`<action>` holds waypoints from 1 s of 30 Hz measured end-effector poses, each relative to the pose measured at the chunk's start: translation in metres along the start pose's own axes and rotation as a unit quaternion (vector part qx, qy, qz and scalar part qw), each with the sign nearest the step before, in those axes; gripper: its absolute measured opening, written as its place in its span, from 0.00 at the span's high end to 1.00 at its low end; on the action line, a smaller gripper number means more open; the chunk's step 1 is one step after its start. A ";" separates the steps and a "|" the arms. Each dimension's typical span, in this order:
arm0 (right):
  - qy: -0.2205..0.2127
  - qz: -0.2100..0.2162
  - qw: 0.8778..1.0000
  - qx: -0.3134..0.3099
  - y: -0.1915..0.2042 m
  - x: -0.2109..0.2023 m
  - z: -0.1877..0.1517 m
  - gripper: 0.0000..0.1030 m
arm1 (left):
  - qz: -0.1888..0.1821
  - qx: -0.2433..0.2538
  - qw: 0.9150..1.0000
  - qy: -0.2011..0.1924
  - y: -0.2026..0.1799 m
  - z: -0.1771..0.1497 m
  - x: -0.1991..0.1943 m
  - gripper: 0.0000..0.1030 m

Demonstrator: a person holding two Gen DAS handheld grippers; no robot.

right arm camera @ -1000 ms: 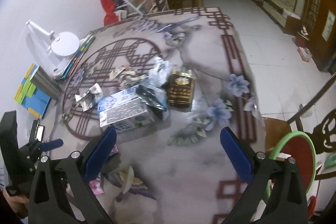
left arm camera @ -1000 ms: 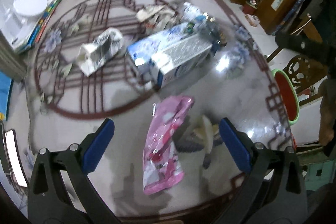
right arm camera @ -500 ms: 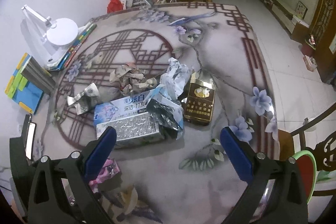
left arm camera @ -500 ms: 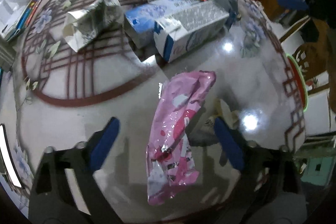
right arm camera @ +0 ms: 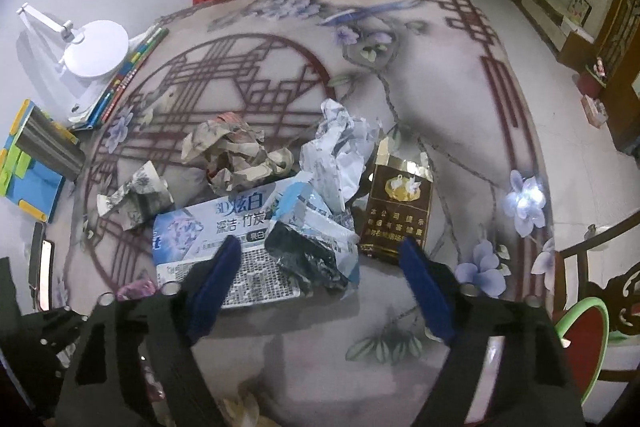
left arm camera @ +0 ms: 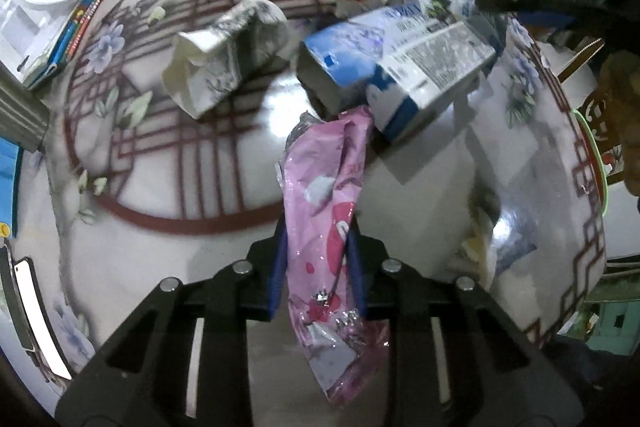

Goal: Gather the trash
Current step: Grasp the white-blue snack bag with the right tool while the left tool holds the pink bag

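My left gripper (left arm camera: 318, 239) is shut on a pink plastic wrapper (left arm camera: 326, 195), which runs between the blue pads and hangs out below them. Just beyond lie a blue-and-white toothpaste box (left arm camera: 394, 67) and a crumpled paper carton (left arm camera: 228, 55). My right gripper (right arm camera: 320, 259) is open, its pads either side of a crumpled dark-and-blue bag (right arm camera: 310, 251) lying on the toothpaste box (right arm camera: 208, 227). A brown cigarette pack (right arm camera: 398, 211), crumpled white plastic (right arm camera: 340, 155) and wadded paper (right arm camera: 232, 155) lie beyond it.
The trash lies on a round patterned table (right arm camera: 440, 75). A white lamp base (right arm camera: 94, 49), pencils and books stand at its left edge, a phone (left arm camera: 36, 323) at the near left. A red-and-green stool (right arm camera: 584, 339) stands off the right side.
My left gripper has moved forward and closed on the pink wrapper. My right gripper has come down toward the trash pile and narrowed around the dark bag.
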State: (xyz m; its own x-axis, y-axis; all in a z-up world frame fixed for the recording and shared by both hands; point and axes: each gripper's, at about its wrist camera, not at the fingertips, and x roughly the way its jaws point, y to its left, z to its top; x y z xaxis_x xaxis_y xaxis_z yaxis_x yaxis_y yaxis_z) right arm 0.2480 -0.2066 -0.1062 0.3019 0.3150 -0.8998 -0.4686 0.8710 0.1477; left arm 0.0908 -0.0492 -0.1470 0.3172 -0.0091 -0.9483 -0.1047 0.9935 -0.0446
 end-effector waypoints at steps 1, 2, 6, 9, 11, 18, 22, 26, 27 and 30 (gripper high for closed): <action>0.004 0.001 1.000 0.001 0.000 0.003 0.001 0.36 | 0.000 0.000 1.000 -0.003 0.002 0.001 -0.002 0.75; 0.006 0.000 1.000 0.001 -0.001 0.005 0.001 0.44 | 0.000 0.000 1.000 -0.008 0.003 0.002 -0.004 0.75; 0.010 0.004 1.000 0.002 -0.002 0.008 0.002 0.57 | -0.001 -0.007 1.000 -0.024 0.003 0.004 -0.012 0.75; 0.007 0.008 1.000 -0.002 -0.001 0.006 0.001 0.71 | -0.003 -0.009 1.000 -0.028 -0.002 0.004 -0.015 0.75; 0.003 0.012 1.000 -0.002 -0.002 0.001 -0.001 0.78 | -0.005 -0.010 0.999 -0.032 -0.005 0.003 -0.019 0.75; -0.018 0.029 0.999 0.011 -0.010 -0.033 -0.014 0.97 | -0.002 -0.010 0.999 -0.046 -0.012 -0.001 -0.036 0.75; -0.030 0.046 0.998 0.019 -0.016 -0.051 -0.026 1.00 | 0.002 -0.013 0.999 -0.052 -0.016 -0.004 -0.045 0.75; -0.041 0.053 0.998 0.022 -0.020 -0.065 -0.037 1.00 | 0.004 -0.005 0.998 -0.062 -0.024 -0.007 -0.058 0.75; -0.043 0.053 0.997 0.023 -0.021 -0.067 -0.039 1.00 | 0.003 -0.003 0.998 -0.063 -0.026 -0.007 -0.060 0.75; -0.040 0.059 0.997 0.026 -0.023 -0.069 -0.043 1.00 | 0.004 0.002 0.998 -0.068 -0.028 -0.007 -0.065 0.75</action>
State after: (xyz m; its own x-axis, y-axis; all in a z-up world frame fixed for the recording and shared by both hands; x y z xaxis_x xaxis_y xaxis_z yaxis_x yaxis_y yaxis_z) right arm 0.2022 -0.2649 -0.0659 0.3143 0.4432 -0.8395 -0.4608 0.8444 0.2732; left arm 0.0662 -0.0774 -0.0861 0.4411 0.0139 -0.8974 -0.1048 0.9938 -0.0361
